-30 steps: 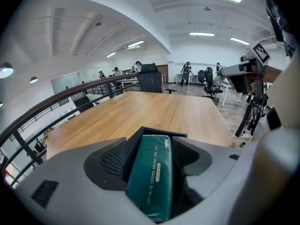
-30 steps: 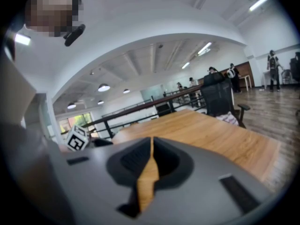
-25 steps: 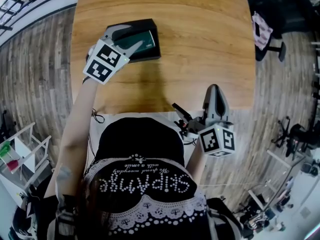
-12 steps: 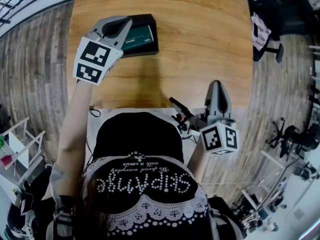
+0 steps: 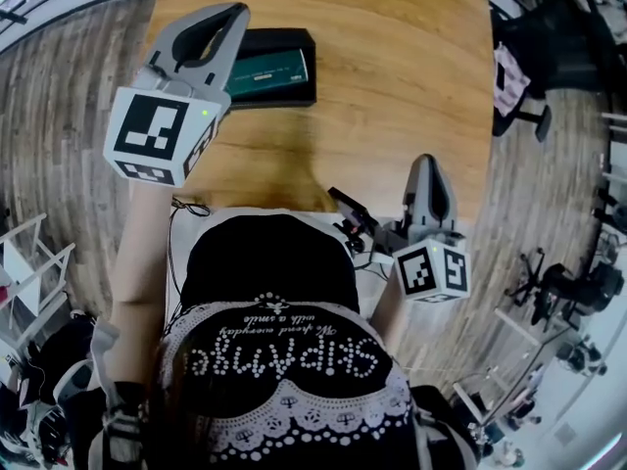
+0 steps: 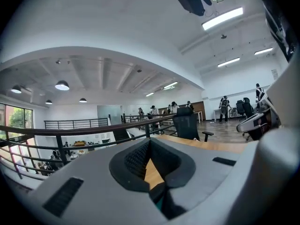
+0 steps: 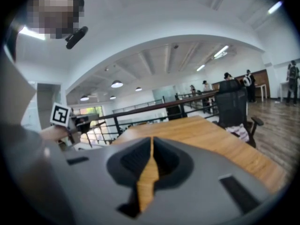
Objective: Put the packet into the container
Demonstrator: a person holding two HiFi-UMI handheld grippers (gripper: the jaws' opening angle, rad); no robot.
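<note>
The black shirt (image 5: 294, 331) has big white beaded letters, upside down; the word cannot be read for sure. A curly line beside them is too small. Two white cubes (image 5: 157, 137) (image 5: 431, 270) show black square patterns, no letters.

In the head view, the left gripper (image 5: 235, 13) covers the left end of the container (image 5: 312, 71) and of the packet (image 5: 274, 70) in it; the packet's print is too small to read. The table (image 5: 392, 86) is cut off by the top edge. In the left gripper view, a teal sliver (image 6: 159, 204) below the jaws is too partial to identify.
</note>
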